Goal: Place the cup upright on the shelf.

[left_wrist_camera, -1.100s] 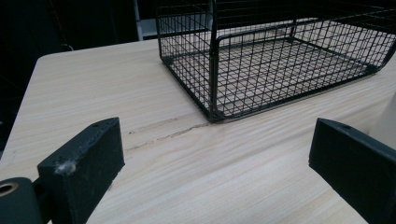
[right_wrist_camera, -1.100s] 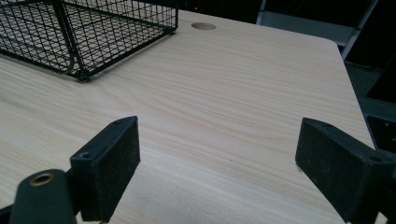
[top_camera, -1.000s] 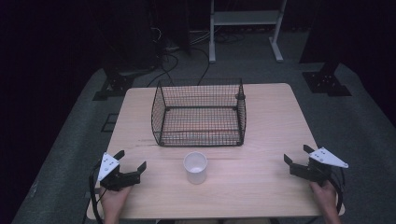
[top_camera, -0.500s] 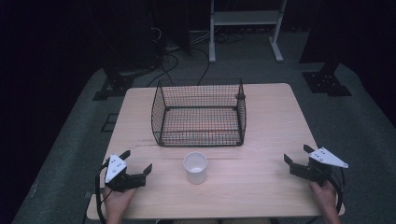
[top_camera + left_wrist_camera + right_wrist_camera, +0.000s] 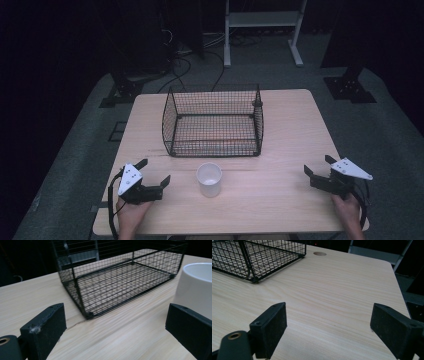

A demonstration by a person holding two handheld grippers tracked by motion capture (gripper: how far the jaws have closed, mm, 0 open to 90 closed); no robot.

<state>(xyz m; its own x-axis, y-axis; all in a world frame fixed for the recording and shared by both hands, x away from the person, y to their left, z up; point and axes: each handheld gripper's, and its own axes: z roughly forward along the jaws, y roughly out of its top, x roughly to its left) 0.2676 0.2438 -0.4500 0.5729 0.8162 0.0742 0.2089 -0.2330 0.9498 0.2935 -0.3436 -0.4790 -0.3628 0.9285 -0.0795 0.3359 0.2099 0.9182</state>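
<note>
A white plastic cup (image 5: 209, 179) stands upright on the wooden table (image 5: 290, 130), just in front of a black wire basket (image 5: 212, 125) that holds nothing. My left gripper (image 5: 153, 171) rests at the front left, open, a short way left of the cup. In the left gripper view the cup (image 5: 195, 287) stands beyond the right jaw, outside the gap of the left gripper (image 5: 116, 332), with the basket (image 5: 117, 277) ahead. My right gripper (image 5: 318, 165) sits open at the front right, far from the cup. The right gripper (image 5: 329, 330) has bare wood between its jaws.
A round cable hole (image 5: 320, 253) lies near the table's far edge beyond the basket (image 5: 257, 255). A white metal stand (image 5: 262, 30) and dark equipment feet (image 5: 350, 87) are on the floor behind the table. Bare wood lies right of the basket.
My left gripper has slid right along the front of the table, closer to the cup. The right gripper, cup and basket have stayed put.
</note>
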